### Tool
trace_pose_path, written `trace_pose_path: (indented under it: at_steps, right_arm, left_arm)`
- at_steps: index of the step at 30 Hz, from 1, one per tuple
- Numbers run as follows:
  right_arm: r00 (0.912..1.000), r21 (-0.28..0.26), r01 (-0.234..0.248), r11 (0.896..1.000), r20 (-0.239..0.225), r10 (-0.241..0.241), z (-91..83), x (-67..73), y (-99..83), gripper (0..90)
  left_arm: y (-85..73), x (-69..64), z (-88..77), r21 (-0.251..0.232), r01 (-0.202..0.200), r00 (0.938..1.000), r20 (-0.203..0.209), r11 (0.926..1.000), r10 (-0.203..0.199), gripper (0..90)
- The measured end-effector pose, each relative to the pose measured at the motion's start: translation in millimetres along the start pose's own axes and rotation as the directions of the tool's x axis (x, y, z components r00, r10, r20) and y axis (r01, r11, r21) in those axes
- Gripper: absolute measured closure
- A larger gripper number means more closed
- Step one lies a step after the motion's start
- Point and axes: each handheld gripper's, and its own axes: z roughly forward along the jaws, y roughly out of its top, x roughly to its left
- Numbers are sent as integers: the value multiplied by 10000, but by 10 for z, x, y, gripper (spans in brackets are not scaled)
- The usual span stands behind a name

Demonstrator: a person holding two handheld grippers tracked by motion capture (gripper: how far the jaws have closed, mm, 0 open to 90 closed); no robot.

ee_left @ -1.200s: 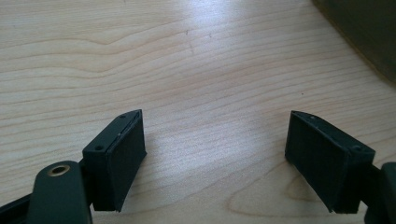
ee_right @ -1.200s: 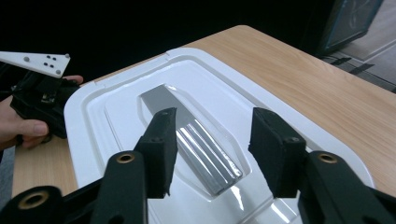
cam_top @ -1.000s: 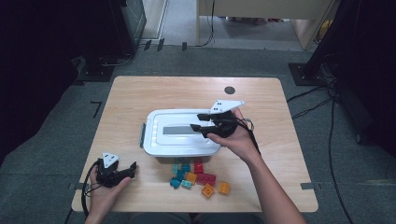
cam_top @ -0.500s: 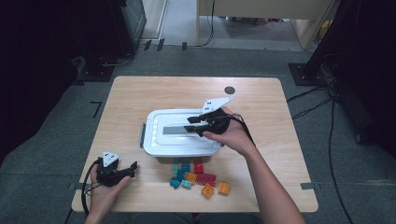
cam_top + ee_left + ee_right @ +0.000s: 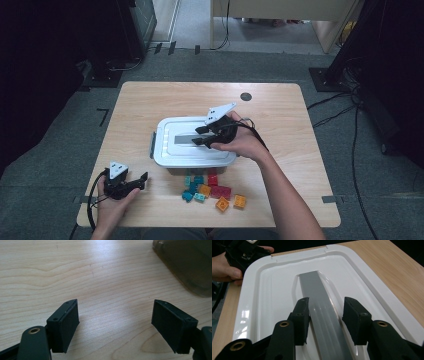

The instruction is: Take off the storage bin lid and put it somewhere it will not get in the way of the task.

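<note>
While you hold still: your right gripper (image 5: 325, 321) is nearer the box (image 5: 194, 141).
Handle: the grey handle (image 5: 322, 312) runs straight away between your jaws.
Right jaws: open, one each side.
Left gripper (image 5: 125, 327): open, holding nothing.

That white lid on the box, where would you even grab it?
By the grey handle, a raised strip along the middle of the white lid. Come from above with one jaw on each long side; the right gripper already straddles it, jaws open. The lid's rim looks too broad and flat to pinch.
</note>
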Motion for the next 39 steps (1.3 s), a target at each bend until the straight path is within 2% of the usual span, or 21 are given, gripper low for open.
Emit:
trace_pose_path:
  at_steps: [2, 4, 6, 12, 17, 21, 28, 33, 39]
  right_arm:
    - [9998, -5, 175, 9998, -33, -175, -2, 12, -3, 597]
    - [9987, 34, 401, 9992, -301, -400, -5, 15, -2, 608]
    - [9984, 19, 481, 9988, -297, -481, -8, 2, -1, 646]
    - [9926, -3, 800, 9968, -916, -797, -28, -71, 4, 677]
    - [9906, -132, 869, 9961, -1046, -878, -81, -92, 19, 683]
    - [9904, -423, 758, 9962, -1123, -802, -144, -115, 31, 683]
    - [9937, -487, 566, 9972, -945, -610, -265, -120, 30, 683]
    - [9974, -609, 356, 9975, -606, -393, -398, -133, 3, 683]
    - [9999, -742, -19, 9972, -112, 11, -593, -170, -85, 683]
  left_arm:
    - [-3, -5, 3, 18, -32, 10000, -6, 10000, 32, 222]
    - [-7, -10, 4, 17, -63, 10000, -20, 10000, 63, 222]
    - [-8, -11, 6, 18, -70, 10000, -27, 10000, 70, 222]
    - [-13, -12, 8, 50, -86, 10000, -21, 10000, 86, 222]
    - [5, -16, -16, -163, 32, 10000, 58, 9999, -31, 222]
    - [14, -41, -21, -253, -64, 9999, 154, 9997, 68, 221]
    - [9, -30, -10, -202, -39, 9998, 181, 9998, 43, 221]
    - [5, -28, 0, -141, -23, 9999, 100, 9999, 25, 221]
    - [-3, -19, 45, 188, 32, 9999, -163, 9998, -29, 223]
